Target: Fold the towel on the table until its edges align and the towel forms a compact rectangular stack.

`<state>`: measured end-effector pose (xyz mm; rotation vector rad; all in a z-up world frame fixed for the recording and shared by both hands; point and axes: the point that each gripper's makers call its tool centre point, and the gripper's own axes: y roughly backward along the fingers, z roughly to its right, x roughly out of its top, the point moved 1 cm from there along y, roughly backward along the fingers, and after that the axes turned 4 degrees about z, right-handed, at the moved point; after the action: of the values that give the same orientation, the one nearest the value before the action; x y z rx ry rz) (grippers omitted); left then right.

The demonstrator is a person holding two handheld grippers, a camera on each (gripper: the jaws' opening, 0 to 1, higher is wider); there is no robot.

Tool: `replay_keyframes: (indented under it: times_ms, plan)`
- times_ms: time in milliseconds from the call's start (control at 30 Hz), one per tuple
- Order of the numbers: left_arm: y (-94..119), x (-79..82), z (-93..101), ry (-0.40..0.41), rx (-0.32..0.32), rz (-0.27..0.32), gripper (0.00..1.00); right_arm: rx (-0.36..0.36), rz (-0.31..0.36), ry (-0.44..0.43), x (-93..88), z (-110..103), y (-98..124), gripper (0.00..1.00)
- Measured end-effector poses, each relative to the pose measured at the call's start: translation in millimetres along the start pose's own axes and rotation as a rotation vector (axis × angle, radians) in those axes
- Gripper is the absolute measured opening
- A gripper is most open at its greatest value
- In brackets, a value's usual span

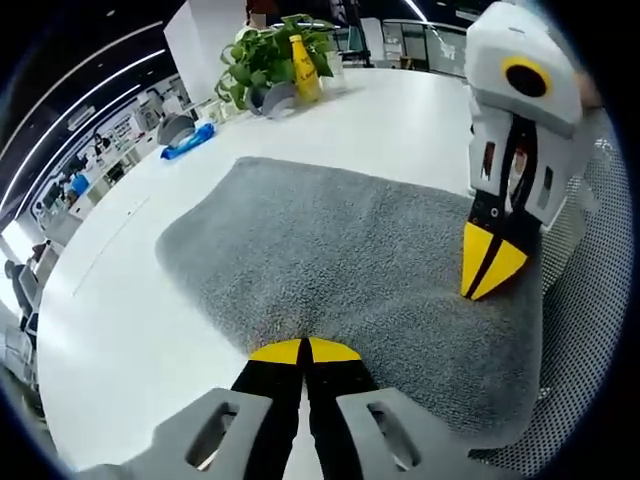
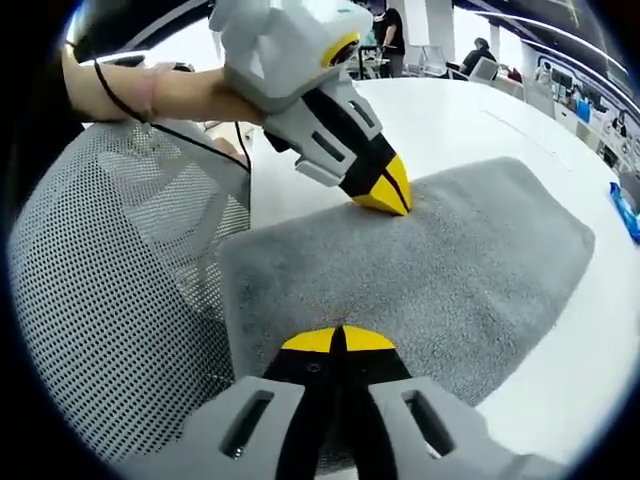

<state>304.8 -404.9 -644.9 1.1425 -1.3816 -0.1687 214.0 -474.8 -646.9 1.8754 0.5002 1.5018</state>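
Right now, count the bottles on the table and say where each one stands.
1. A yellow bottle stands at the far end of the table, right beside the potted plant, well beyond the grey towel. Others may be hidden behind the plant.

Towel (image 1: 350,260): I see plain grey all over, with a fuzzy speckled pile.
Table (image 1: 130,300): I read it as plain white.
Left gripper (image 1: 304,352): yellow tips on black jaws, with a light grey body.
Right gripper (image 2: 338,341): I see the same, yellow tips on black jaws and a grey body.
Chair (image 2: 110,300): grey mesh with a fine dotted weave.
Plant (image 1: 262,58): green leaves.
Bottle (image 1: 304,68): yellow.
Cloth (image 1: 188,141): I make it bright blue.
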Motion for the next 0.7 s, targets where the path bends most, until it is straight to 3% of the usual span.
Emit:
replay_keyframes:
  times_ms: [200,400,500,700]
  plan:
    - [0,-0.5,-5.2,0.005,0.014,0.008,0.01,-0.008,-0.028,0.143,4.3,0,-2,0.0]
    - [0,-1.6,-9.4,0.043,0.016,0.027,0.01,0.023,-0.031,0.155,0.9,-2,5,0.06]
    - [-1,-1.5,-10.4,0.038,0.02,0.026,0.01,0.028,-0.042,0.208,-2.3,-2,12,0.1]
    - [-1,-2.6,-15.8,0.056,0.031,0.034,0.01,-0.006,-0.08,0.424,-11.5,-2,23,0.16]
